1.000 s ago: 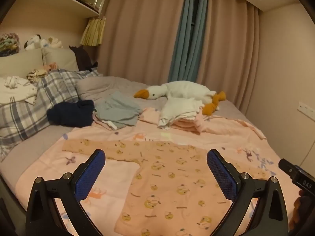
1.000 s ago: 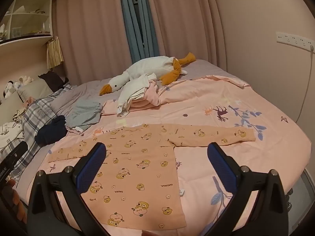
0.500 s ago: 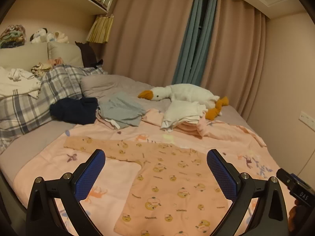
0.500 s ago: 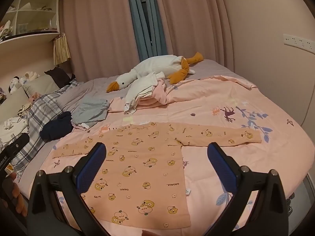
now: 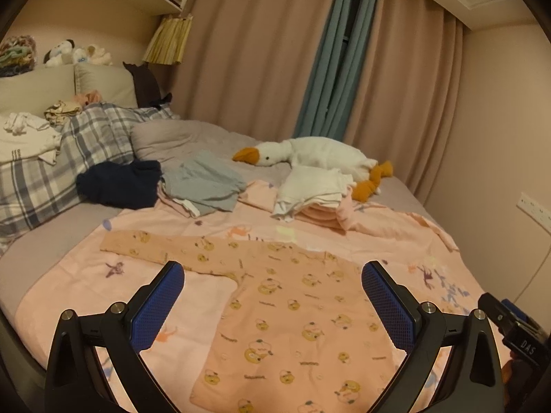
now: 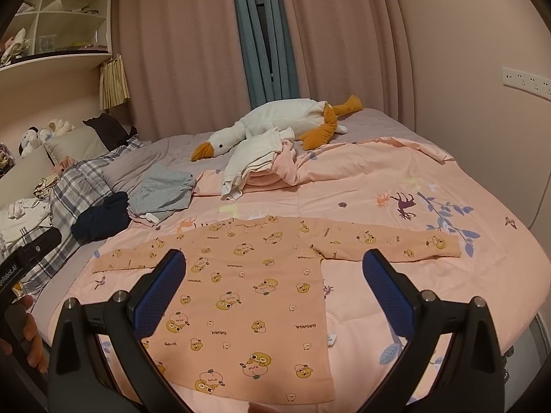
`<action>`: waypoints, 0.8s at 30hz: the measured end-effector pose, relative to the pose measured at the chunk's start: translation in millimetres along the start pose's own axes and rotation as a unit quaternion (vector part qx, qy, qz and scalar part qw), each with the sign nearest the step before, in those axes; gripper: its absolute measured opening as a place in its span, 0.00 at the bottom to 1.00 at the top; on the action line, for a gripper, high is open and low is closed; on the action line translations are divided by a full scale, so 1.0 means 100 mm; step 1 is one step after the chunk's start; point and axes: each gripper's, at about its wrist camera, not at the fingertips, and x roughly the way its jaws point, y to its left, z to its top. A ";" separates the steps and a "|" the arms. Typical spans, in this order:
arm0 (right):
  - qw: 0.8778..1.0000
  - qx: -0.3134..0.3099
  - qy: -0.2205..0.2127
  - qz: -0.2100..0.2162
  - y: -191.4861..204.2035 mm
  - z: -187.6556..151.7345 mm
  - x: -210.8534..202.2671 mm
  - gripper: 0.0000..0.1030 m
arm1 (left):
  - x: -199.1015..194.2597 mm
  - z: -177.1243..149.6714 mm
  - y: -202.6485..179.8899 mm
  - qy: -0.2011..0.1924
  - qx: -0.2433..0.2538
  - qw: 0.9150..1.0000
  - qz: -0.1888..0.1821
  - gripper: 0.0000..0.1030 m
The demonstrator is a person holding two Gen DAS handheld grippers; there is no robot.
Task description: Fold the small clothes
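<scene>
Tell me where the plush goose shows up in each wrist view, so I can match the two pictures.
Left wrist view: the plush goose lies right of centre at the far side of the bed, orange beak pointing left, feet to the right.
Right wrist view: the plush goose lies near centre at the far side, beak down-left, feet up-right.
Shared landmark: the blue-grey curtain strip hangs right behind it in both.

Warm dim light fills a room of pale pink walls (image 6: 465, 27), where floor-length dusty-pink curtains (image 5: 255, 51) flank a teal drape (image 5: 330, 69) at frame centre (a white cubby shelf (image 6: 58, 20) sits upper left) above the wide bed (image 6: 378, 120).
</scene>
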 end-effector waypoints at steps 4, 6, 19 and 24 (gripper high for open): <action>1.000 0.002 0.001 -0.004 0.01 0.00 0.01 1.00 | 0.01 -0.01 -0.02 0.003 0.003 1.000 -0.001 0.99; 1.000 0.001 0.000 -0.008 0.01 0.00 0.01 1.00 | 0.01 0.00 -0.04 0.005 0.002 1.000 -0.002 0.99; 1.000 -0.001 -0.005 -0.023 -0.03 0.01 -0.04 1.00 | 0.03 -0.04 -0.18 0.021 0.032 0.999 -0.027 0.99; 0.999 -0.001 -0.007 -0.032 -0.07 0.03 -0.05 1.00 | 0.04 -0.05 -0.23 0.028 0.042 0.998 -0.039 0.99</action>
